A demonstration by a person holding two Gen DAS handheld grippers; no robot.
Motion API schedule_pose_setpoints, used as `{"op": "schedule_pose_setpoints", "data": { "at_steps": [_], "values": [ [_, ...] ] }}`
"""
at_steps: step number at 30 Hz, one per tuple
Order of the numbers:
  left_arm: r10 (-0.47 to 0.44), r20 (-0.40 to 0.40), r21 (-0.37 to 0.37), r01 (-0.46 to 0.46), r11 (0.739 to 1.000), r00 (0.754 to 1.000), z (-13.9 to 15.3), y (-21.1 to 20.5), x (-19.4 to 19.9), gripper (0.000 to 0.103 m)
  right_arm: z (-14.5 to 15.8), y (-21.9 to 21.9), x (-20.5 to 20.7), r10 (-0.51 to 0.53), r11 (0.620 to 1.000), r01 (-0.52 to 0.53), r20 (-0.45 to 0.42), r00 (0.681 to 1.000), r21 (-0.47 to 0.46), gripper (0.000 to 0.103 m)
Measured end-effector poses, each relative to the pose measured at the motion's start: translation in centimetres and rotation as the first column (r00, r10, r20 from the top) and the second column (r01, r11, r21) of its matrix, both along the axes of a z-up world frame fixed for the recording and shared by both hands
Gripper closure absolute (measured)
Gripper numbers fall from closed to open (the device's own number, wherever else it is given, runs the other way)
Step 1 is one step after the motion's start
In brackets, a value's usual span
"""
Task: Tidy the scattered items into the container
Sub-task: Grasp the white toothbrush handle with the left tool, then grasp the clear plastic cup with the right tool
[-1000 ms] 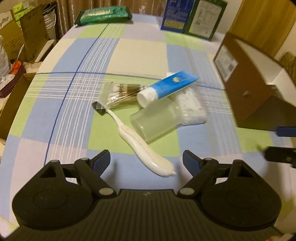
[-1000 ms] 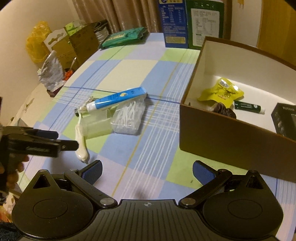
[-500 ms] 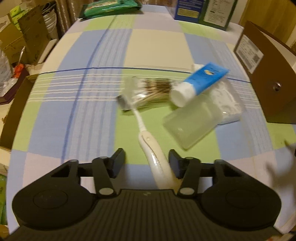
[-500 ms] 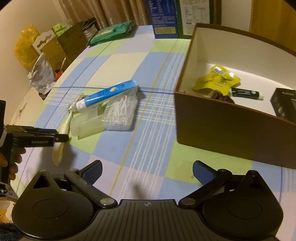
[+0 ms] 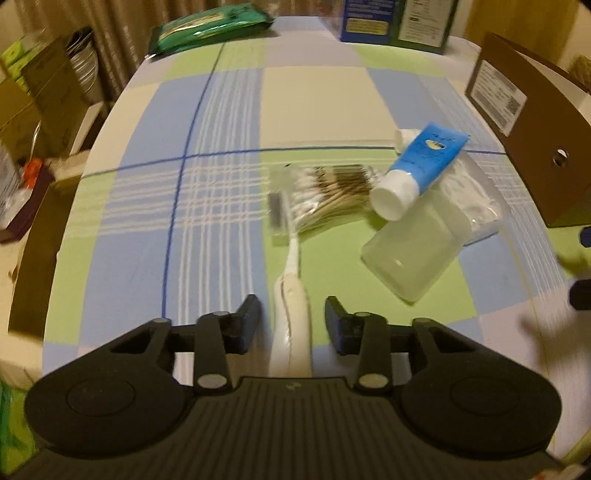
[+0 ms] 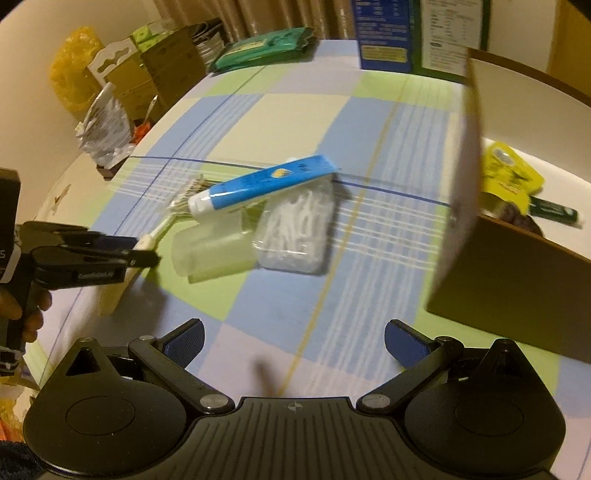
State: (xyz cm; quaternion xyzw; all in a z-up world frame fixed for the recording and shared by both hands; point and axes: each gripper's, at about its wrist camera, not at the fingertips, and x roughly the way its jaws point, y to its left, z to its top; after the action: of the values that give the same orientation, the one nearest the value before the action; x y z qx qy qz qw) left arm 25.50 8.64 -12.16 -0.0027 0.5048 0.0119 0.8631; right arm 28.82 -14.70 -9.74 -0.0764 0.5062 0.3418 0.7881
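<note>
A white toothbrush [image 5: 292, 258] lies on the checked tablecloth, its handle running back between the jaws of my left gripper [image 5: 291, 321]. Those jaws are closing, with a narrow gap still showing on each side of the handle. In the right wrist view the left gripper [image 6: 142, 258] sits low at the brush [image 6: 155, 236]. Beyond it, a blue tube [image 5: 421, 166] rests on a clear plastic cup [image 5: 410, 254], a bag of cotton swabs [image 5: 328, 194] and a bag of floss picks [image 6: 295, 229]. My right gripper [image 6: 293, 339] is open above bare cloth, left of the brown cardboard box [image 6: 517, 277].
Inside the box lie a yellow sachet [image 6: 509, 173] and a dark green tube [image 6: 554, 212]. A green packet [image 5: 210, 27] and blue and green cartons [image 5: 395, 18] stand at the table's far end. Cardboard boxes and bags [image 6: 122, 85] crowd the floor beyond the left edge.
My left gripper has come down over the toothbrush handle and its jaws have narrowed from wide open to close around it. The right gripper has swung left toward the pile.
</note>
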Motion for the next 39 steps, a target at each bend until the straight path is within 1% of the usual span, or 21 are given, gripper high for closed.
{"op": "schedule_pose_setpoints", "data": {
  "at_steps": [1,5,8,11,13,15,20,22,26,27,28,29,31,32,33,34,37,38,39],
  "values": [
    [0.003,0.004,-0.001,-0.003,1.0,1.0,0.0,0.2,0.1,0.086,0.0,0.4,0.0,0.008,1.0,-0.008,0.003,1.0,0.001,0.002],
    [0.074,0.005,-0.014,-0.074,0.997,0.997,0.1,1.7,-0.4,0.087,-0.3,2.1,-0.2,0.043,0.999,-0.043,0.018,0.999,0.013,0.002],
    [0.136,-0.003,-0.024,-0.136,0.99,0.991,0.2,3.3,-1.3,0.087,-0.3,3.6,-0.2,0.068,0.997,-0.07,0.04,0.997,0.037,0.002],
    [0.193,-0.018,-0.06,-0.193,0.979,0.981,0.4,4.9,-2.2,0.087,-0.4,5.2,-0.2,0.105,0.992,-0.109,0.069,0.992,0.063,0.002],
    [0.206,-0.026,-0.08,-0.208,0.975,0.978,0.6,5.4,-2.6,0.087,-0.5,6.6,-0.1,0.134,0.987,-0.141,0.093,0.987,0.073,0.002],
    [0.207,-0.026,-0.086,-0.209,0.974,0.978,0.6,5.7,-2.9,0.087,-0.7,7.8,0.0,0.154,0.983,-0.164,0.123,0.98,0.078,0.002],
    [0.203,-0.023,-0.092,-0.205,0.974,0.979,0.6,5.7,-3.1,0.087,-1.9,10.8,0.8,0.193,0.978,-0.202,0.152,0.969,0.046,0.003],
    [0.204,-0.022,-0.098,-0.205,0.974,0.979,0.5,5.7,-3.0,0.087,-2.6,11.7,0.9,0.213,0.975,-0.22,0.157,0.964,0.027,0.01],
    [0.195,-0.019,-0.097,-0.196,0.976,0.981,0.5,5.7,-2.8,0.087,-4.1,12.9,0.9,0.246,0.969,-0.244,0.159,0.956,-0.034,0.019],
    [0.191,-0.019,-0.095,-0.192,0.977,0.981,0.5,5.6,-2.7,0.087,-4.6,13.1,0.9,0.253,0.967,-0.249,0.156,0.955,-0.044,0.023],
    [0.186,-0.019,-0.094,-0.187,0.978,0.982,0.5,5.6,-2.7,0.086,-4.9,13.2,0.9,0.257,0.966,-0.251,0.153,0.954,-0.056,0.031],
    [0.182,-0.019,-0.093,-0.183,0.979,0.983,0.5,5.5,-2.6,0.086,-5.2,13.2,0.9,0.261,0.965,-0.253,0.154,0.953,-0.068,0.033],
    [0.171,-0.025,-0.089,-0.172,0.981,0.985,0.5,5.3,-2.4,0.084,-5.4,13.0,0.6,0.272,0.962,-0.263,0.163,0.948,-0.074,0.033],
    [0.166,-0.026,-0.08,-0.168,0.983,0.986,0.5,5.1,-2.3,0.081,-5.4,12.9,0.5,0.277,0.961,-0.268,0.161,0.947,-0.074,0.033],
    [0.156,-0.027,-0.072,-0.158,0.985,0.987,0.5,4.9,-2.3,0.08,-5.4,12.7,0.4,0.282,0.959,-0.274,0.157,0.946,-0.074,0.033],
    [0.144,-0.027,-0.059,-0.145,0.988,0.989,0.4,4.6,-2.2,0.077,-5.4,12.6,0.2,0.286,0.958,-0.277,0.153,0.946,-0.074,0.033],
    [0.1,-0.026,-0.001,-0.1,0.995,0.995,0.2,3.4,-2.1,0.073,-5.3,12.0,-0.3,0.285,0.958,-0.278,0.14,0.948,-0.072,0.034],
    [0.096,-0.025,0.003,-0.096,0.995,0.995,0.2,3.2,-2.1,0.073,-5.2,11.6,-0.5,0.28,0.959,-0.273,0.134,0.951,-0.069,0.034],
    [0.1,-0.028,-0.011,-0.1,0.995,0.995,0.2,3.2,-2.1,0.072,-5.1,11.3,-0.6,0.275,0.961,-0.269,0.126,0.953,-0.064,0.034]
  ]
}}
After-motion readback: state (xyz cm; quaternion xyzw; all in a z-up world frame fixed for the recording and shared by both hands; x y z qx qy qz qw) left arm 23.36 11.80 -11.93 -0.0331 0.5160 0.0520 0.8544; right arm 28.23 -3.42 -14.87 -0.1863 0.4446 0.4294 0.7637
